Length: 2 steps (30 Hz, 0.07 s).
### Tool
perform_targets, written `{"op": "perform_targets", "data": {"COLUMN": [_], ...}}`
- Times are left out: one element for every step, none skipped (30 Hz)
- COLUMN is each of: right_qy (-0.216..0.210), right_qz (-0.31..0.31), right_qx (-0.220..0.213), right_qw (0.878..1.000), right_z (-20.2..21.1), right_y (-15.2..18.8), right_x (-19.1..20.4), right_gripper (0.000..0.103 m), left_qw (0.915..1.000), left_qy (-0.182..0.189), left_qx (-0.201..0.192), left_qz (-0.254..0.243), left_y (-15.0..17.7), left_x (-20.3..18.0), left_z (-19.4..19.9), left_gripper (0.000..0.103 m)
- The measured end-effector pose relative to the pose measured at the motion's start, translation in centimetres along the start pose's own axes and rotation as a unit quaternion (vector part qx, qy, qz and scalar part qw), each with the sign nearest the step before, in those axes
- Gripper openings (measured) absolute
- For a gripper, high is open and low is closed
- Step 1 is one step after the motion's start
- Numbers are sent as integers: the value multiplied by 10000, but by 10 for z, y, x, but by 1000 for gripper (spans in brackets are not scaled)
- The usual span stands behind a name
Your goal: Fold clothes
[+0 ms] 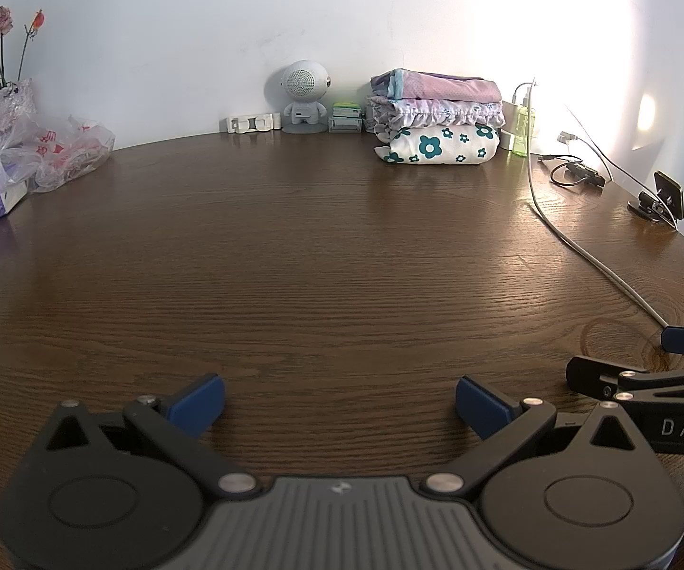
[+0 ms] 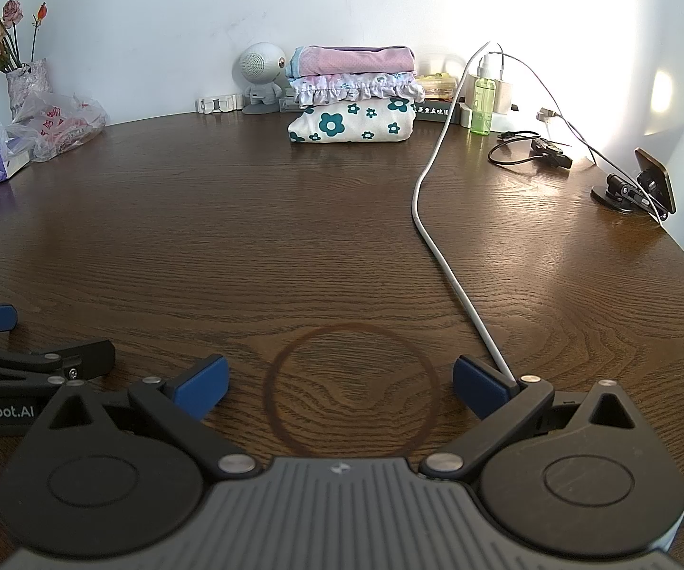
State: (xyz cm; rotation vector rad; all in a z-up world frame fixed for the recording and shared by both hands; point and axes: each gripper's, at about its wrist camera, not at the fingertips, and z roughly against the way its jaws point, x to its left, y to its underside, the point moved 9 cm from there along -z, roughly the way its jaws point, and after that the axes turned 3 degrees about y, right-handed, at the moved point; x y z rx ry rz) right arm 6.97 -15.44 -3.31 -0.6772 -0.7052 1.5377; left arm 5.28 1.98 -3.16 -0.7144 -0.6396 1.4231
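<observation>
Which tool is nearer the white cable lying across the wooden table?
Right. The right tool has the white cable running to its right finger; the left tool sits farther left.

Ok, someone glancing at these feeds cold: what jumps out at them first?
Probably the neat stack of three folded garments, pink on top and white with teal flowers at the bottom, at the far edge of the dark brown wooden table. Next, the open left gripper and open right gripper, both empty, and the white cable snaking toward the right gripper.
</observation>
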Motion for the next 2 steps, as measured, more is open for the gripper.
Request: {"op": "perform_targets", "data": {"right_qy": [0,0], "right_qz": [0,0], "right_qx": [0,0], "right_qw": [10000,10000], "right_z": [0,0], "right_y": [0,0], "right_x": [0,0], "right_gripper": [102,102], "left_qw": [10000,10000], "left_qy": [0,0], "left_qx": [0,0], "left_qz": [0,0], "left_y": [0,0], "left_x": [0,0], "left_z": [0,0], "left_gripper": [103,103]}}
